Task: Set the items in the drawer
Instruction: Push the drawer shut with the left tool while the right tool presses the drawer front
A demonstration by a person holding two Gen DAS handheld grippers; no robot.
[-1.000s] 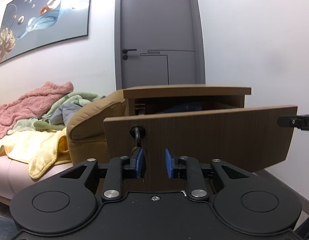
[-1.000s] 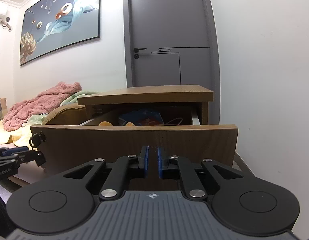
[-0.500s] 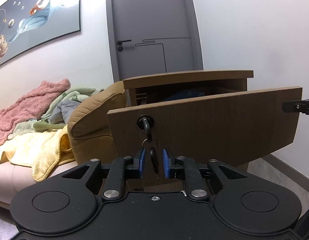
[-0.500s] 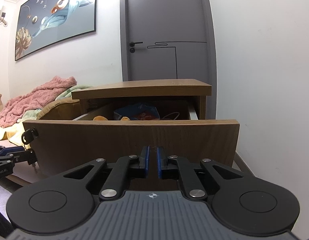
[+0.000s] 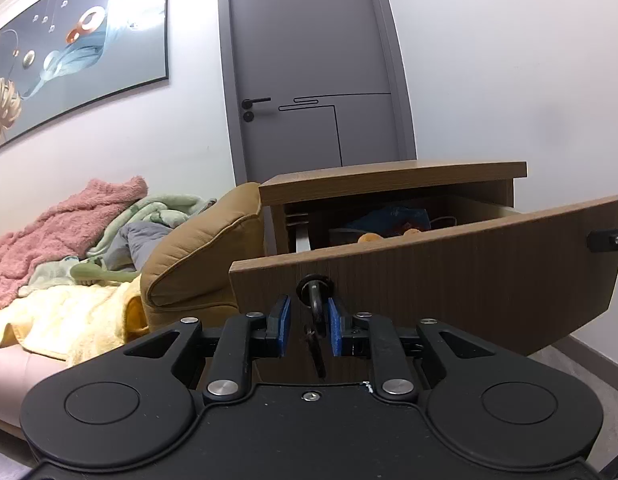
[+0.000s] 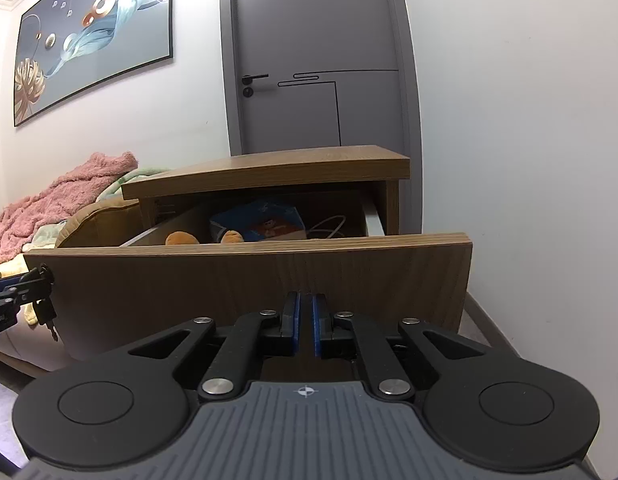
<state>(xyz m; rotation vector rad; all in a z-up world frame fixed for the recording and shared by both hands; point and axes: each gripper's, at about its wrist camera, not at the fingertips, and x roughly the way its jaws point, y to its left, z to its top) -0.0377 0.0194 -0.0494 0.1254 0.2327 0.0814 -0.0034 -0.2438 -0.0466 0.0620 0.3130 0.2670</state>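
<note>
Left gripper [image 5: 307, 332], jaws apart, has closed in to straddle the key [image 5: 313, 300] in the drawer front [image 5: 449, 280]. The drawer has slid further open; items [image 6: 265, 224] lie inside. Right gripper [image 6: 305, 320], jaws narrow and empty, rests at the front's centre. Closing likely follows.

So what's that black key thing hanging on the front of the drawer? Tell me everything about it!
The black key is pushed into a round lock near the left end of the brown wooden drawer front, with its dark head sticking out. A small ring hangs from it with another dark key dangling below. It sits between the blue-padded fingers of the left gripper, which are spread apart and not pinching it. The right wrist view shows the same bunch hanging at the drawer's left end.
</note>
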